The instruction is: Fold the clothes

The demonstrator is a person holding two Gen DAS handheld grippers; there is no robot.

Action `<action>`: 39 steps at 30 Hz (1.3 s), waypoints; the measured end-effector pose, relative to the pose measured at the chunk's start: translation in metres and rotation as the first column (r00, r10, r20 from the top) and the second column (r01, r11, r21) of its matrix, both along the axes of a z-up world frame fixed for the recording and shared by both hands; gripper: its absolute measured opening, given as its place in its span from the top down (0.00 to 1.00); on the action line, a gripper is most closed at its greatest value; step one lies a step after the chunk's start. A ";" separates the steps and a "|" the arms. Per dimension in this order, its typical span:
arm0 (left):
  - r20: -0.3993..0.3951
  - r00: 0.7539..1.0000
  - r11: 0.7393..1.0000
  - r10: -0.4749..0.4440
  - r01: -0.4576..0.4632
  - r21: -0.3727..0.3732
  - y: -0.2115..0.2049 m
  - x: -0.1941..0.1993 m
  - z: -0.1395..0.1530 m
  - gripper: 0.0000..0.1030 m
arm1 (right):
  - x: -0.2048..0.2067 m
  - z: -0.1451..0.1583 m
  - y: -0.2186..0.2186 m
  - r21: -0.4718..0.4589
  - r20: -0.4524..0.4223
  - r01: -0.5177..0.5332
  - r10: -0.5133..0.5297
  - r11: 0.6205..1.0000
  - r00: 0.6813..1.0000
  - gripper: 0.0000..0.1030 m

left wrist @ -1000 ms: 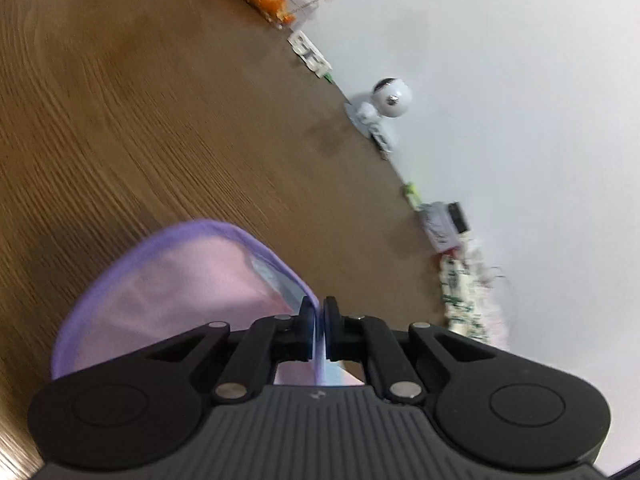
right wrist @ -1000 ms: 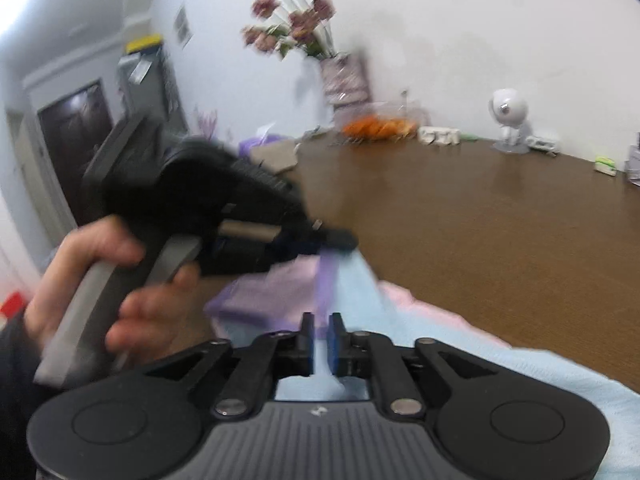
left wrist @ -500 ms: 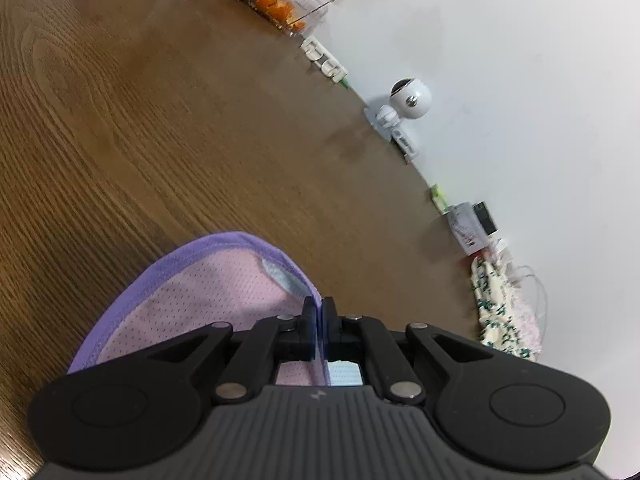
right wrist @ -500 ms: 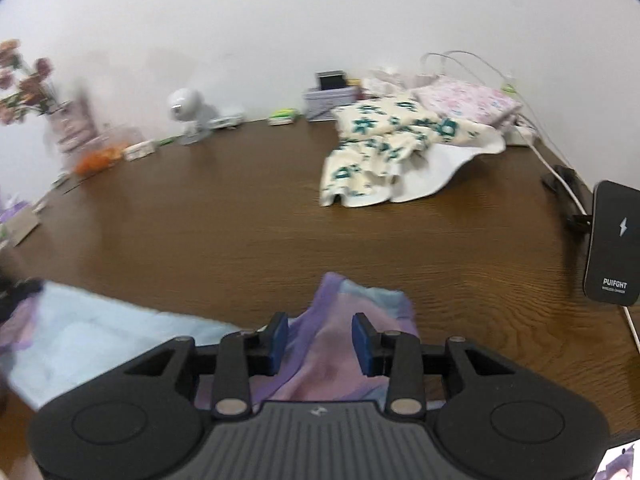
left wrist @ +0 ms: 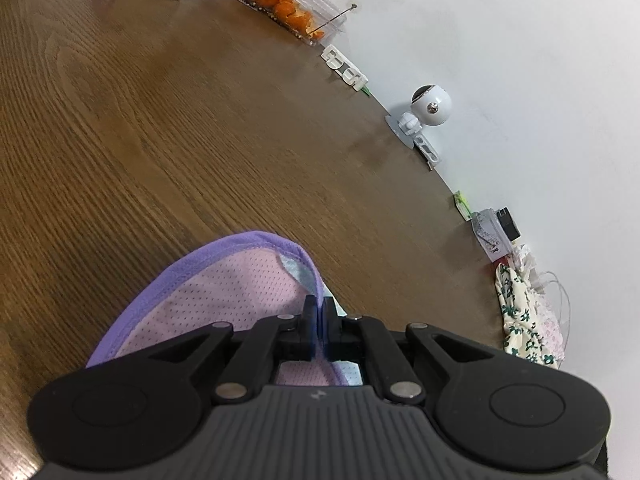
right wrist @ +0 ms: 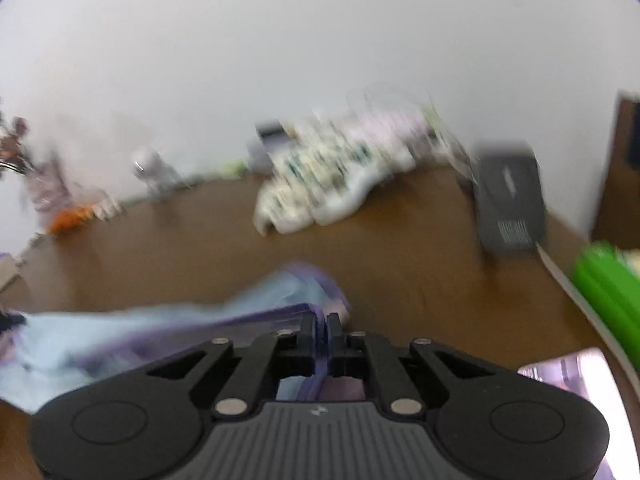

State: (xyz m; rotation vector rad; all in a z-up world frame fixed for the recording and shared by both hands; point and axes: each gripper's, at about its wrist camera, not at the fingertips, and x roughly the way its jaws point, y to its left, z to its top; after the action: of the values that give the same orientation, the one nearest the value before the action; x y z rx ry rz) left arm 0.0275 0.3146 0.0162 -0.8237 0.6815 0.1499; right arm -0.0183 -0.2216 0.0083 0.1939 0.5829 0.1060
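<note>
The left gripper (left wrist: 319, 312) has its fingers clenched on the purple-trimmed edge of a pink mesh garment (left wrist: 208, 292), which lies low over the brown wooden worktop (left wrist: 160, 120). The right gripper (right wrist: 321, 328) is likewise pinched onto the garment's purple hem, with pale blue fabric stretching away to the left in that blurred view. Near the far wall sit a floral cloth pile (right wrist: 328, 184), a white round camera (left wrist: 430, 106) and a clear box of orange pieces (left wrist: 286, 8).

No legible txt, brand or nr in either view. The dark grey slab-shaped pad (right wrist: 510, 204) standing on the brown wooden table (right wrist: 400, 248) carries a mark, but motion blur makes it unreadable.
</note>
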 end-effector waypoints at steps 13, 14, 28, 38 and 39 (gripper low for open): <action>0.125 0.974 0.976 -0.187 0.170 0.138 -0.069 -0.045 0.066 0.89 | 0.068 0.016 0.007 0.050 -0.102 -0.013 0.018 0.999 0.995 0.57; 0.120 0.967 0.968 -0.224 0.207 0.142 -0.080 -0.043 0.065 0.83 | 0.080 0.010 0.004 0.081 -0.144 -0.010 0.021 0.997 0.989 0.64; -0.026 0.908 0.897 -0.419 0.418 0.148 -0.162 -0.019 0.021 0.74 | 0.006 -0.003 -0.002 0.089 -0.073 0.029 -0.023 0.996 0.997 0.64; -0.043 0.905 0.884 -0.423 0.423 0.200 -0.161 -0.037 0.020 0.72 | -0.024 -0.018 0.020 -0.084 -0.008 0.057 -0.058 0.995 0.998 0.57; -0.043 0.907 0.886 -0.420 0.420 0.199 -0.162 -0.037 0.022 0.71 | -0.026 -0.019 0.024 -0.126 0.005 0.062 -0.062 0.990 0.998 0.59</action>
State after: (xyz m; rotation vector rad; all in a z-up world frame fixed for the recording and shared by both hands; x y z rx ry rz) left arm -0.0099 0.1530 0.0378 -0.4631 0.8143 -0.1727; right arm -0.0446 -0.1979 -0.0111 0.0888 0.5802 0.0092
